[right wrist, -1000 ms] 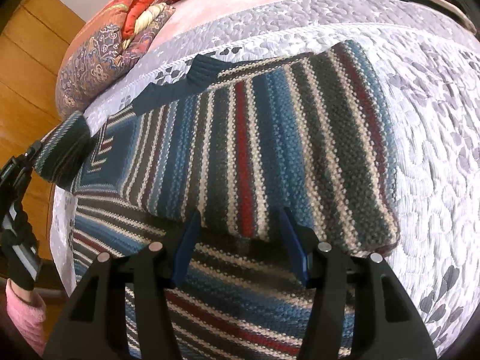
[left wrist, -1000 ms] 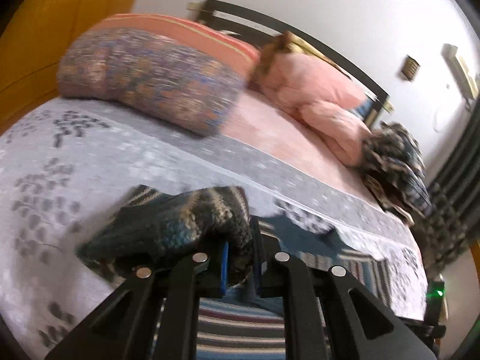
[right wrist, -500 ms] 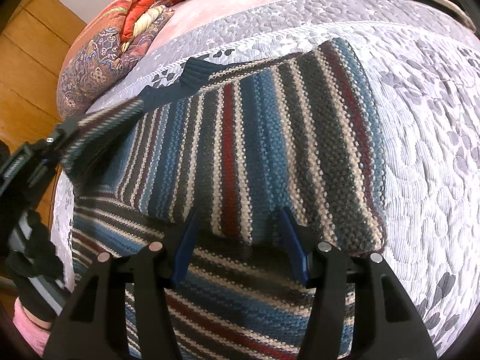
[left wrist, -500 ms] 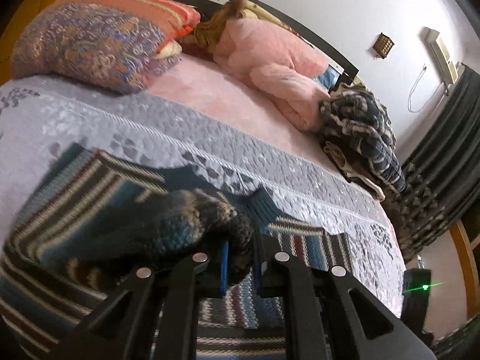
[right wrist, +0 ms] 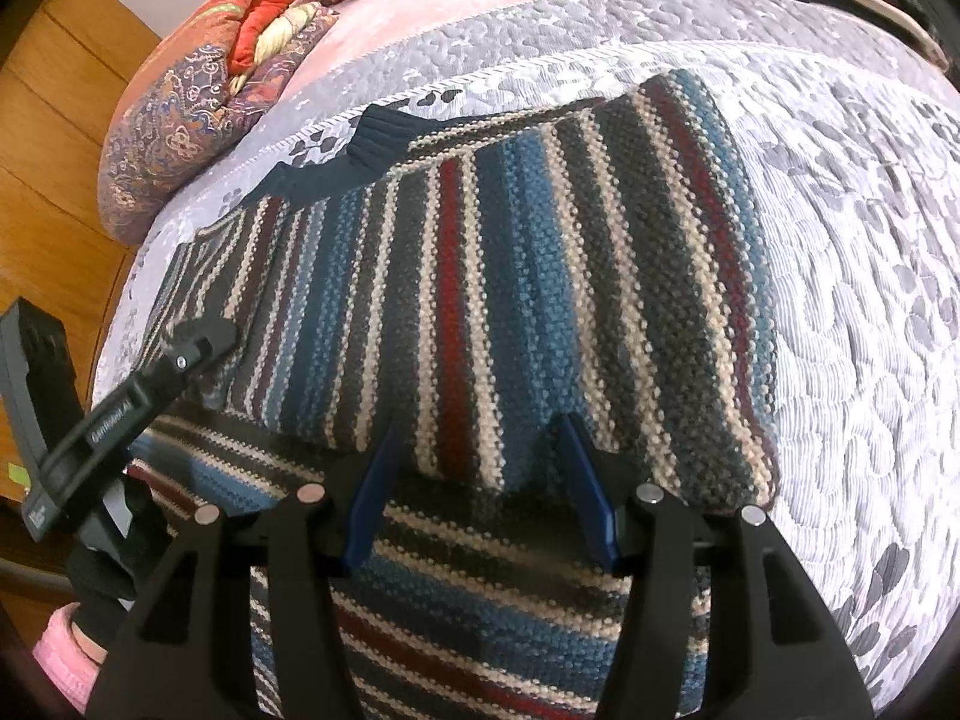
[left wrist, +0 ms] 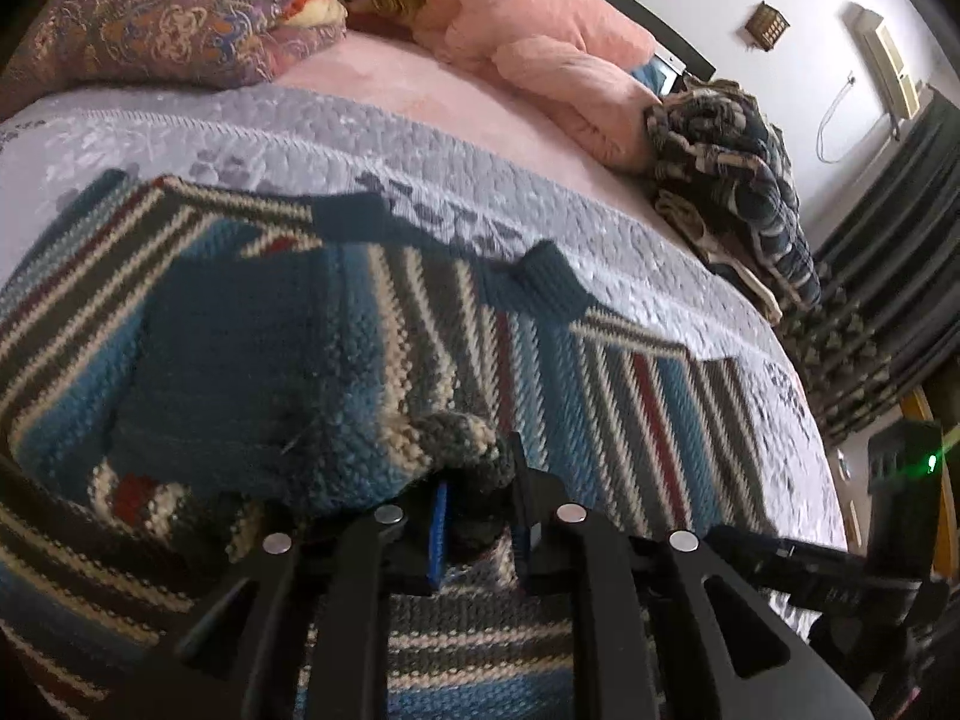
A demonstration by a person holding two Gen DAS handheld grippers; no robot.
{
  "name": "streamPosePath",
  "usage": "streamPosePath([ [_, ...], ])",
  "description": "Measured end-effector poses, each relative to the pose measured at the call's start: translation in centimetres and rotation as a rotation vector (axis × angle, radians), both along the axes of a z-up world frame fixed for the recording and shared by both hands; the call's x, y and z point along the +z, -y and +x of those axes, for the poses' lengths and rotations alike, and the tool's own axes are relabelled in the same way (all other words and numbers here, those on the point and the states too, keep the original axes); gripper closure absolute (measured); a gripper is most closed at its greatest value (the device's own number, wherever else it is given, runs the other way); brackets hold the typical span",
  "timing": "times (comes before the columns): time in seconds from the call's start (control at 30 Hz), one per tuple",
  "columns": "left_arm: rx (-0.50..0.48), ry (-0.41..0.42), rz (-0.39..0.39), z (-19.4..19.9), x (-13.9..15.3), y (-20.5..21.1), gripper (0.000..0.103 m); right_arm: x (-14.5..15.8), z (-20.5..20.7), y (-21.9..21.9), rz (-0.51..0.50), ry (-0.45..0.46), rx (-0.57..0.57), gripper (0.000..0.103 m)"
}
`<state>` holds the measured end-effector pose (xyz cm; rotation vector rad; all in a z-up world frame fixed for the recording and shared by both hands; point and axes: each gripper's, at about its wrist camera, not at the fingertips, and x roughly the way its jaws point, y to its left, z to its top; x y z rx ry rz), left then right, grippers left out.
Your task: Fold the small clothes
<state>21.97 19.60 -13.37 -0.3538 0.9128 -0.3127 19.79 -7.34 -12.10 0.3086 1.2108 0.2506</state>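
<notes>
A knitted sweater (right wrist: 540, 276) striped in blue, grey, cream and red lies flat on the grey quilted bedspread (right wrist: 870, 300), its dark collar (right wrist: 366, 144) towards the pillows. My left gripper (left wrist: 477, 516) is shut on the sleeve cuff (left wrist: 462, 438), and the sleeve (left wrist: 252, 372) lies folded across the sweater's body (left wrist: 630, 396). In the right wrist view the left gripper (right wrist: 186, 348) rests low over the sweater's left side. My right gripper (right wrist: 480, 480) hovers open above the folded edge near the hem, with nothing between its blue pads (right wrist: 369, 498).
A patterned pillow (left wrist: 156, 18) and pink bedding (left wrist: 540, 54) lie at the head of the bed. A heap of dark clothes (left wrist: 738, 168) sits at the far right by dark curtains (left wrist: 888, 276). A gloved hand with a pink cuff (right wrist: 90, 612) holds the left gripper.
My left gripper has carried the sleeve rightward from beside the sweater and lowered it onto the body. The right gripper has stayed open in place.
</notes>
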Motion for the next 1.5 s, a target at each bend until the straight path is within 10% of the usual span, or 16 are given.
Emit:
streamPosePath([
  [0.37,0.015,-0.183,-0.015,-1.6,3.5,-5.9,0.066,-0.2,0.7,-0.9,-0.032,-0.015,-0.009,0.045],
  [0.6,0.181,-0.075,-0.001,-1.8,8.7,-12.2,0.062,3.0,1.8,-4.5,0.027,0.010,0.029,0.045],
  [0.77,0.232,-0.088,0.106,0.3,5.3,-14.6,0.062,4.7,2.6,-9.8,0.017,0.033,0.119,0.045],
  [0.97,0.183,-0.217,-0.015,2.0,-0.8,-17.5,0.064,6.5,3.6,-17.4,0.011,0.055,0.259,0.045],
  [1.5,0.156,-0.218,-0.081,1.8,-1.2,-18.6,0.069,1.8,5.5,-24.9,-0.280,0.008,0.392,0.037],
])
